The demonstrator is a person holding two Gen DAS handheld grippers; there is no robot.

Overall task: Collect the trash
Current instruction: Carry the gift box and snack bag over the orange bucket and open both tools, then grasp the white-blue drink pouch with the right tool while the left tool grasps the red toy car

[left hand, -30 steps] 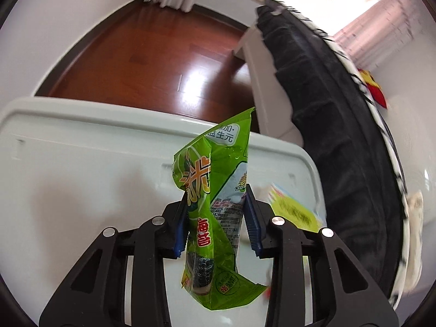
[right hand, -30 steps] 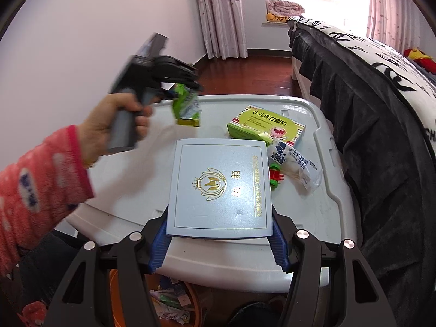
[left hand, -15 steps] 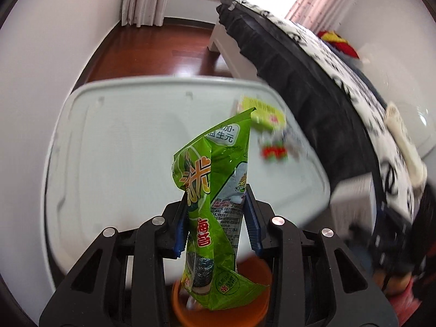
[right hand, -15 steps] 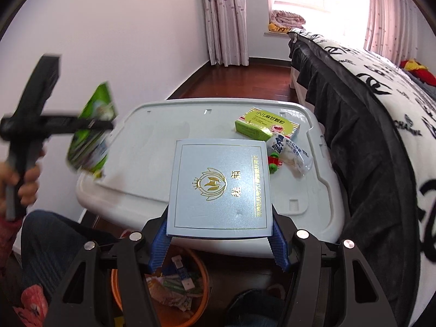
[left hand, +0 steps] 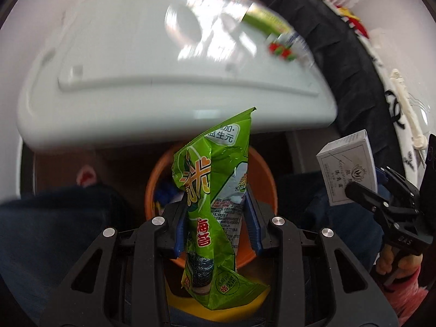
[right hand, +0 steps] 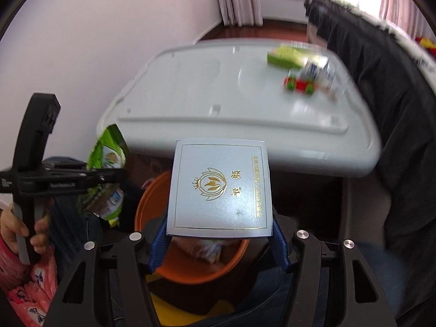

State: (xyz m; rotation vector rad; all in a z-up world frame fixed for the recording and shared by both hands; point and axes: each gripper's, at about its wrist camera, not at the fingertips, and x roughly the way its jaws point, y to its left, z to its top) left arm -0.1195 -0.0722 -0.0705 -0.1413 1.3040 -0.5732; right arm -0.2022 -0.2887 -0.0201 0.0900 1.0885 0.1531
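Observation:
My left gripper (left hand: 216, 223) is shut on a green snack wrapper (left hand: 215, 204) and holds it over an orange trash bin (left hand: 261, 169) on the floor. My right gripper (right hand: 219, 238) is shut on a pale blue box (right hand: 220, 185) with a gold emblem, also above the orange bin (right hand: 188, 269), which holds some trash. The wrapper also shows at the left in the right wrist view (right hand: 107, 152). The box also shows at the right in the left wrist view (left hand: 347, 163).
A white plastic lid (right hand: 190, 87) serves as the tabletop beyond the bin. On it lie a green box (right hand: 286, 54), a clear wrapper (right hand: 321, 73) and a red and green item (right hand: 299, 84). A bed with a dark cover (right hand: 381, 81) is at the right.
Both grippers have pulled back from the tabletop and tipped down. The wrapper and the box now hang over the orange bin.

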